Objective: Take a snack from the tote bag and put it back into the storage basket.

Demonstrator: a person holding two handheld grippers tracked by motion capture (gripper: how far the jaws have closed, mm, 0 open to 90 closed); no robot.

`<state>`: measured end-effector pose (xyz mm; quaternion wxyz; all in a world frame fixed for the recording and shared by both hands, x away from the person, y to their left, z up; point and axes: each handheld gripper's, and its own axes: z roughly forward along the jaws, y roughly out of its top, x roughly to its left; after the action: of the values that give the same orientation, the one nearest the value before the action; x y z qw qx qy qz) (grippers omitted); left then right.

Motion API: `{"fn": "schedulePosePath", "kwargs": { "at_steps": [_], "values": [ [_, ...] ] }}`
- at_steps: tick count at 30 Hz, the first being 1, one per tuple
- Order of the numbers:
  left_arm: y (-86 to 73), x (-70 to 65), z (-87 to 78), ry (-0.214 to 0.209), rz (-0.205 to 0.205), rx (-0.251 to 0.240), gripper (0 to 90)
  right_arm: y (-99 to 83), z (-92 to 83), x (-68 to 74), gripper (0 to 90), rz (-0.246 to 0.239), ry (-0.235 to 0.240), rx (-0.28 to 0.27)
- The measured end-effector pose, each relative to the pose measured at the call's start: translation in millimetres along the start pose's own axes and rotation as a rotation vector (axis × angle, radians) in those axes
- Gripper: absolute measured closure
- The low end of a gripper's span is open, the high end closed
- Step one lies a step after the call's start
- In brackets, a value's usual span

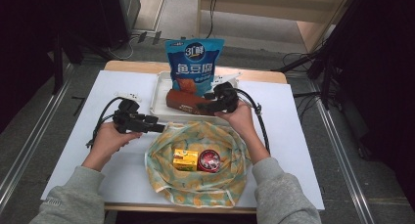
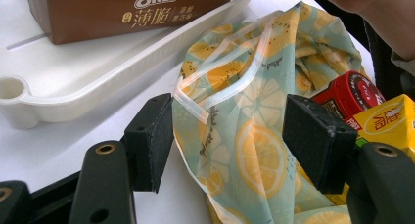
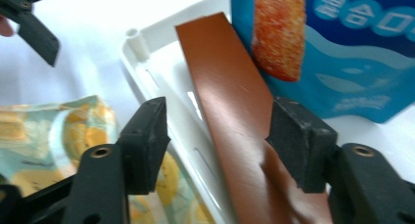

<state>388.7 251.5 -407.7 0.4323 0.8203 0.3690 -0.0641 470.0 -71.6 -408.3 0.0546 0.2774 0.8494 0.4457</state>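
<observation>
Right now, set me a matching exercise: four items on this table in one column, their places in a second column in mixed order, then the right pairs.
Things:
1. Brown Oreo box
2. Blue snack bag
3. Red round tin
4. Yellow carton

Places:
A. Standing upright at the far side of the white tray
B. Inside the lemon-print bag, on the left
C. Lying flat in the white tray
D. Inside the lemon-print bag, on the right

Pairs: 1-C, 2-A, 3-D, 4-B

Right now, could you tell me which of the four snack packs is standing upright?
The blue pouch, standing in the tray; the brown box lies flat, the other two sit inside the bag.
</observation>
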Motion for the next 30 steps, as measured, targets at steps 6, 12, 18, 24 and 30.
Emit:
{"fn": "schedulePosePath", "kwargs": {
  "at_steps": [6, 12, 18, 24, 30],
  "values": [
    [-0.1, 0.1, -0.8, 0.004, 0.002, -0.003, 36.6, 0.0, 5.9, 10.6, 54.6, -0.015, 0.008, -0.008],
    [-0.1, 0.3, -1.7, 0.009, 0.001, -0.006, 36.6, -2.8, 13.3, 13.6, 69.9, 0.002, 0.042, 0.004],
    [-0.1, 0.1, -1.4, 0.010, 0.003, -0.005, 36.6, -3.8, 18.3, 17.9, 88.2, -0.002, 0.058, 0.027],
    [-0.1, 0.0, -1.6, 0.010, 0.004, -0.005, 36.6, -6.1, 28.0, 18.0, 90.0, 0.002, 0.056, 0.061],
    [-0.2, 0.4, -0.3, 0.010, 0.001, -0.002, 36.6, -6.0, 38.8, 12.8, 90.0, 0.019, 0.036, 0.087]
  ]
}}
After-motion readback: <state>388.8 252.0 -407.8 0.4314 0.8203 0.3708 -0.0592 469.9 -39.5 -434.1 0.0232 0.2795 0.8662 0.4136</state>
